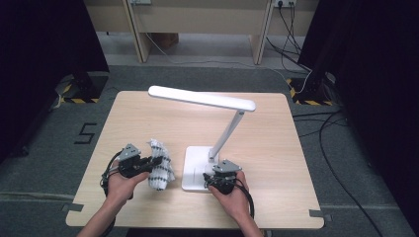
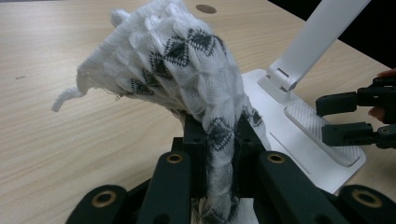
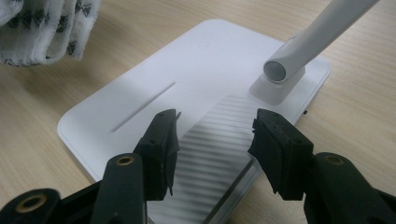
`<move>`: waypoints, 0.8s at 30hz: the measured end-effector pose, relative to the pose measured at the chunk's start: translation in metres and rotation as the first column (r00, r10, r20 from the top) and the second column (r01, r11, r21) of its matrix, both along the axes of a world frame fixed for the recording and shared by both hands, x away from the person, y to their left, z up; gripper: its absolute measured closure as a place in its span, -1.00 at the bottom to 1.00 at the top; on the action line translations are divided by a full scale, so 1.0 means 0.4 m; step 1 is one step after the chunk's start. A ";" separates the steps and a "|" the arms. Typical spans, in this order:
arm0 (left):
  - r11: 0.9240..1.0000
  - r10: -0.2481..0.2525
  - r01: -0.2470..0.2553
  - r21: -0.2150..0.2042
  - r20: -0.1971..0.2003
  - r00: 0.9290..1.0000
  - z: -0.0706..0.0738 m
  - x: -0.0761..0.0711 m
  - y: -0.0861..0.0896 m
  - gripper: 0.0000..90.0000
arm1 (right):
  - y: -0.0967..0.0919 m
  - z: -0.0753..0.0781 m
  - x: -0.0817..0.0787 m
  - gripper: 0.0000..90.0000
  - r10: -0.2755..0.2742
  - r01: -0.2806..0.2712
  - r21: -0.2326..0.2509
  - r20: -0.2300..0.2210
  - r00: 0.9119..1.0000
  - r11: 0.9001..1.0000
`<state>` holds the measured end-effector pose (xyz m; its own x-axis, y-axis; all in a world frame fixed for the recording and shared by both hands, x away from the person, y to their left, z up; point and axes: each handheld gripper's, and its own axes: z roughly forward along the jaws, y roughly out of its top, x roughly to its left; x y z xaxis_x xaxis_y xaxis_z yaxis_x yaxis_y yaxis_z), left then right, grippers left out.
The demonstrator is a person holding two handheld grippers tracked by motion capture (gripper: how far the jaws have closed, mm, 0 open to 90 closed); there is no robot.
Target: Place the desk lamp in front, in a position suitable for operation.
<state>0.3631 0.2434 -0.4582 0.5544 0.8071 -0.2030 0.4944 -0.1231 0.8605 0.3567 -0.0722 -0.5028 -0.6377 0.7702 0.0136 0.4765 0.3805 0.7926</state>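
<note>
Black jaws at the bottom of the left gripper view are pressed together on a white knitted cloth with black diamond marks (image 2: 187, 79), a strip of it running down between them while the rest billows up and to the left. I read that as my left hand-held gripper (image 2: 219, 154) pinching the cloth by one fold so it hangs free of the bench (image 2: 70, 140), ready for wiping. In the high view the cloth (image 1: 160, 165) sits at lower centre-left of the frame, just beside the lamp's base, with the left hand-held gripper (image 1: 148, 163) on its left edge.

Next out is the white desk lamp. Its flat base (image 3: 187, 70) fills the middle of the right gripper view, the ribbed pad (image 3: 219, 149) lying between and below the jaws and the stem's hinge (image 3: 280, 74) at upper right. My right hand-held gripper (image 3: 212, 140) has its jaws spread, one on each side of the ribbed pad, pinching nothing; whether the tips touch the base I cannot tell. I judge it is poised there to steady the base so the lamp stays put while the cloth works over it.

From above, the right hand-held gripper (image 1: 217, 180) is at the base's near right corner, the stem (image 1: 227, 133) leans up to the long lamp head (image 1: 202, 98), which crosses the upper middle of the frame.
</note>
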 end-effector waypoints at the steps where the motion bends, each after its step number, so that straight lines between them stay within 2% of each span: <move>1: 1.000 0.000 0.000 0.000 0.000 1.000 0.000 0.000 0.000 0.77 | 0.000 0.000 0.000 0.12 -0.001 0.001 0.000 0.001 1.000 1.000; 11: 1.000 0.009 -0.009 -0.005 0.032 0.999 0.037 0.011 0.010 0.77 | -0.001 -0.002 -0.002 0.12 -0.002 0.002 0.005 0.006 1.000 1.000; 15: 1.000 0.020 -0.019 -0.015 0.052 0.998 0.072 0.017 0.024 0.77 | -0.001 -0.004 -0.003 0.12 -0.006 0.006 0.007 0.011 1.000 1.000; 24: 0.999 0.036 -0.037 0.006 0.138 0.990 0.182 0.037 0.059 0.77 | -0.002 -0.001 0.000 0.13 0.003 -0.003 0.003 0.004 1.000 1.000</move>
